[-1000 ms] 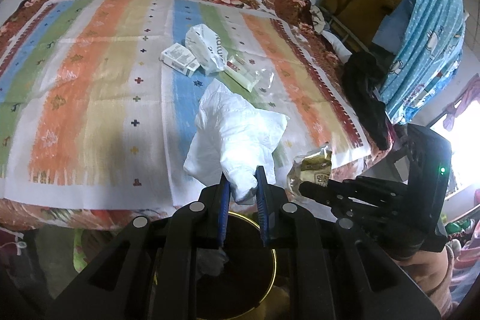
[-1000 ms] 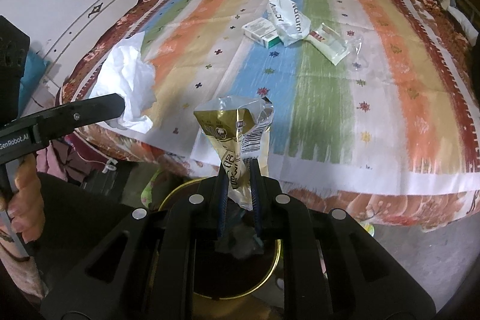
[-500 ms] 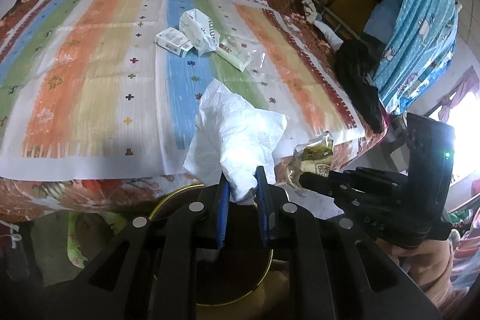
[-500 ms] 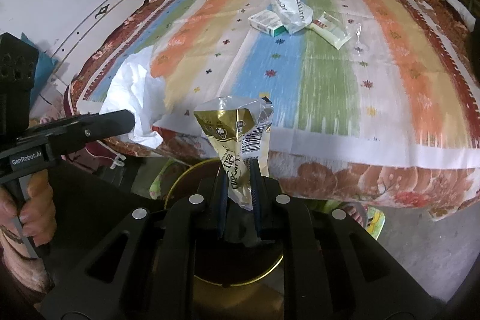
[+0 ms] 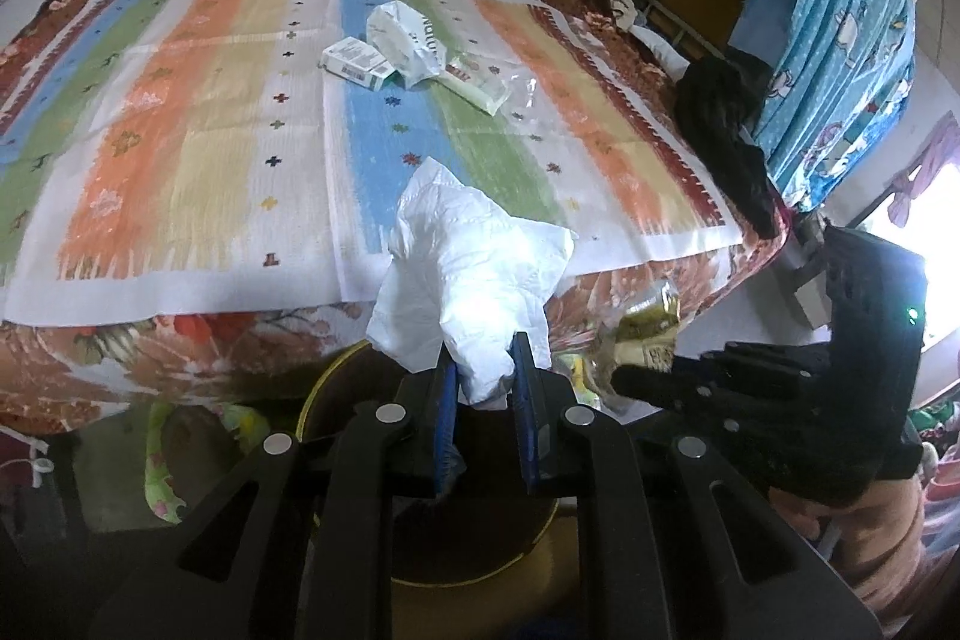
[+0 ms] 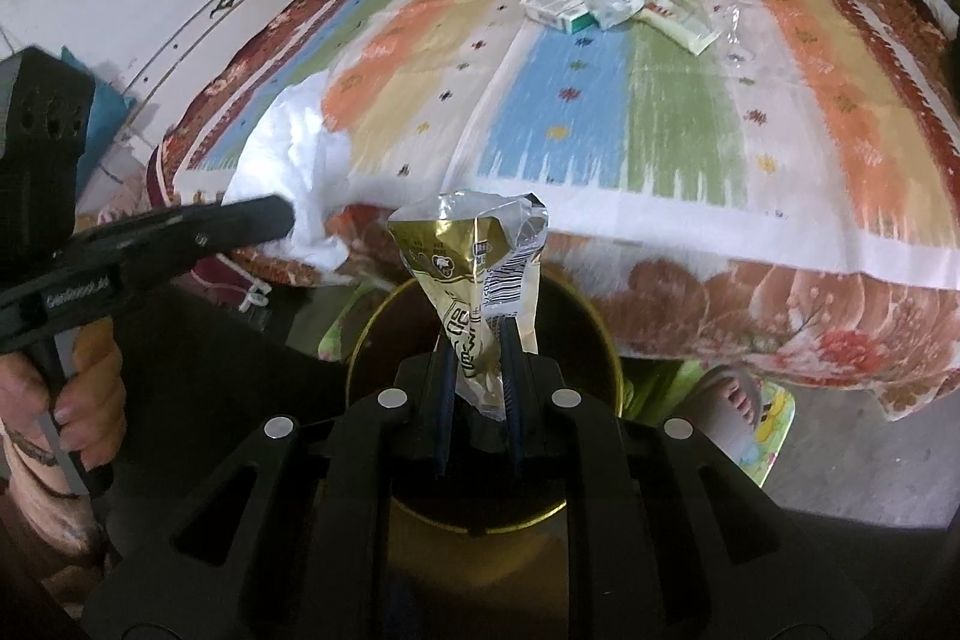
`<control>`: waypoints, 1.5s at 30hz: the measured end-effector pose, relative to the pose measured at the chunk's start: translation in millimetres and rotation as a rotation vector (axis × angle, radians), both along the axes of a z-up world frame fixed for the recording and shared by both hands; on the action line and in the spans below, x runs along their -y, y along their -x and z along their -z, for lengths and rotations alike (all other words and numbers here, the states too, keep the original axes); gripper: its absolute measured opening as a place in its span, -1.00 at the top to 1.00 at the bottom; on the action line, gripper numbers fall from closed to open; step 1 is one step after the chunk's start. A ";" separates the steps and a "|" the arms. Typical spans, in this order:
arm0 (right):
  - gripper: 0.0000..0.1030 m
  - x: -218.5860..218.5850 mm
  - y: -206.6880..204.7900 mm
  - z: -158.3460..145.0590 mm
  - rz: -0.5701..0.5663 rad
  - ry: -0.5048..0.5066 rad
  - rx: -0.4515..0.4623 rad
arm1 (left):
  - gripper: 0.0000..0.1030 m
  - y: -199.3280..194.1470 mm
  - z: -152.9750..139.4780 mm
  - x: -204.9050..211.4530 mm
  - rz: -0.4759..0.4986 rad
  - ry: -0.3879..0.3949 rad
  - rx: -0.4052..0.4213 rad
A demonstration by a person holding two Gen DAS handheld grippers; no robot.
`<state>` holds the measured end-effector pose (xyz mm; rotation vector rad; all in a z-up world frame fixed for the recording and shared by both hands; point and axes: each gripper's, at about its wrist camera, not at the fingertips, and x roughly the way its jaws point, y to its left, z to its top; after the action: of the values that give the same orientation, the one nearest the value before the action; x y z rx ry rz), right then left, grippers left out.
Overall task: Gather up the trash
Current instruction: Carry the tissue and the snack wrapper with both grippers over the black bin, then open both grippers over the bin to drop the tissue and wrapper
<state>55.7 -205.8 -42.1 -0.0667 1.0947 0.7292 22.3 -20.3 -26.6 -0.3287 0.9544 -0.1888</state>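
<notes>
Beneath both grippers stands a round gold-rimmed bin (image 6: pixel 591 334), set on the floor just in front of the bed. Over its mouth the left gripper (image 5: pixel 483 376) has its jaws clamped on a crumpled white tissue (image 5: pixel 474 280), and close beside it the right gripper (image 6: pixel 478 340) pinches a gold foil wrapper (image 6: pixel 474 262) upright between closed jaws. Farther off, on the striped bedspread (image 5: pixel 198 130), lie a small green-and-white box (image 5: pixel 355 63), a crumpled white bag (image 5: pixel 403 37) touching it, a pale tube-shaped packet (image 5: pixel 477 85) and a scrap of clear plastic (image 5: pixel 521 91).
</notes>
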 end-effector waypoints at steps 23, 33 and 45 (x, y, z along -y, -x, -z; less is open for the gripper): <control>0.44 -3.0 35.4 30.4 0.033 0.043 -0.033 | 0.48 39.2 28.2 12.4 -0.018 -0.015 -0.039; 0.22 -4.0 34.4 32.6 0.031 0.037 -0.052 | -0.01 37.2 28.7 6.2 -0.056 0.005 -0.040; 0.13 -4.4 31.7 30.0 0.036 0.016 -0.061 | -0.11 31.9 28.2 1.8 -0.074 0.013 -0.048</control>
<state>23.9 -201.4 -72.1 -0.0386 1.1574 0.6934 -9.5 -22.2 -54.8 -0.3809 0.9876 -0.1198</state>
